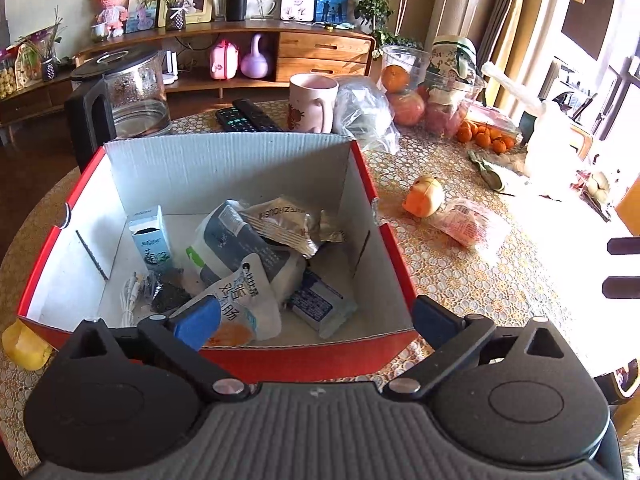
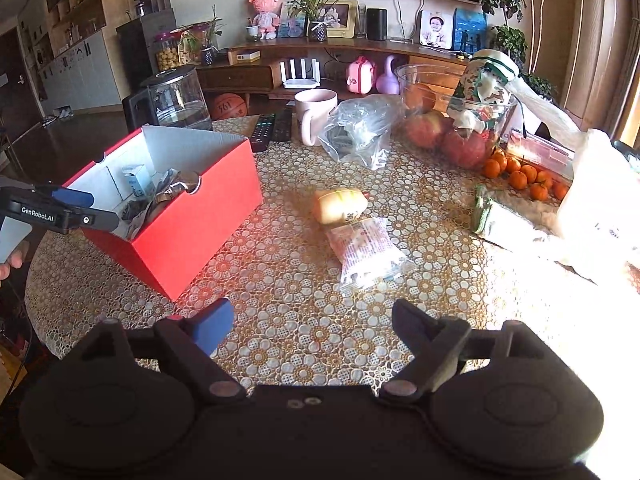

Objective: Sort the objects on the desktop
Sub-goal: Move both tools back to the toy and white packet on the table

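Left gripper, black with blue pads, is held over the near rim of the open red cardboard box with a white interior; jaws are spread wide, nothing is gripped. Inside the box are seen a white pouch with an orange picture, a grey-and-white bag, a silver foil packet, a small white-and-green carton standing upright in the far left corner, a coiled white cable and a blue-labelled flat pack.

Right gripper is held above the round table covered in gold floral lace, jaws wide apart and empty. Just ahead of it a clear-wrapped pink snack packet lies flat, touching or just beside a yellow-orange rounded toy behind it. The box stands well to the left of both.

Farther back are noted a pink mug, two black remote controls, a crumpled clear plastic bag, a glass kettle and a heap of small oranges.
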Tool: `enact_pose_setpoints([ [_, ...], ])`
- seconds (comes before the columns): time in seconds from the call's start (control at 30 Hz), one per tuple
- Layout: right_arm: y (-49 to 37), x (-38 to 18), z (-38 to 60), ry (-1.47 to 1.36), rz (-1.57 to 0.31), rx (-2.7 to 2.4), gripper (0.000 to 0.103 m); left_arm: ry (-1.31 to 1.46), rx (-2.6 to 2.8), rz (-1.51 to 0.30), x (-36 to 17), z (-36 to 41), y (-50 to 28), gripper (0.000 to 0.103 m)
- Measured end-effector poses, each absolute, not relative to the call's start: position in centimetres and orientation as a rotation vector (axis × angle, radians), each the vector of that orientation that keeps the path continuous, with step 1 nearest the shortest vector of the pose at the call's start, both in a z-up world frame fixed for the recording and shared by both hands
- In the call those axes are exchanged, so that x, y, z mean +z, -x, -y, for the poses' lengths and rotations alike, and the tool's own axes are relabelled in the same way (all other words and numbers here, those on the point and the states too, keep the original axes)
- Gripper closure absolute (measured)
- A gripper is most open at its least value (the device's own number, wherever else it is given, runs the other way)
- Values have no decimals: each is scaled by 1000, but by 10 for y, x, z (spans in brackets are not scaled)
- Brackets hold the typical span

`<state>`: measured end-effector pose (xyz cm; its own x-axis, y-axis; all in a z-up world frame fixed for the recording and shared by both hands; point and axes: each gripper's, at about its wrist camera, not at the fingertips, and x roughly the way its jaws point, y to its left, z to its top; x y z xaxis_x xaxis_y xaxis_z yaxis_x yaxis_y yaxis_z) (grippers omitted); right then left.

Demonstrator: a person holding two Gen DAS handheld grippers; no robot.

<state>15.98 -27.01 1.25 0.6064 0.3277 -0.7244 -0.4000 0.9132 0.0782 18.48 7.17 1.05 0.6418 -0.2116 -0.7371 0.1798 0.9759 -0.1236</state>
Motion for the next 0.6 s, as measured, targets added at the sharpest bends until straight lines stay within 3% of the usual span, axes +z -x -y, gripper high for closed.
enact_pose_setpoints([
  [0.6, -182, -2, 294, 98, -801, 401, 14, -2, -404, -843, 37, 25, -217, 1],
])
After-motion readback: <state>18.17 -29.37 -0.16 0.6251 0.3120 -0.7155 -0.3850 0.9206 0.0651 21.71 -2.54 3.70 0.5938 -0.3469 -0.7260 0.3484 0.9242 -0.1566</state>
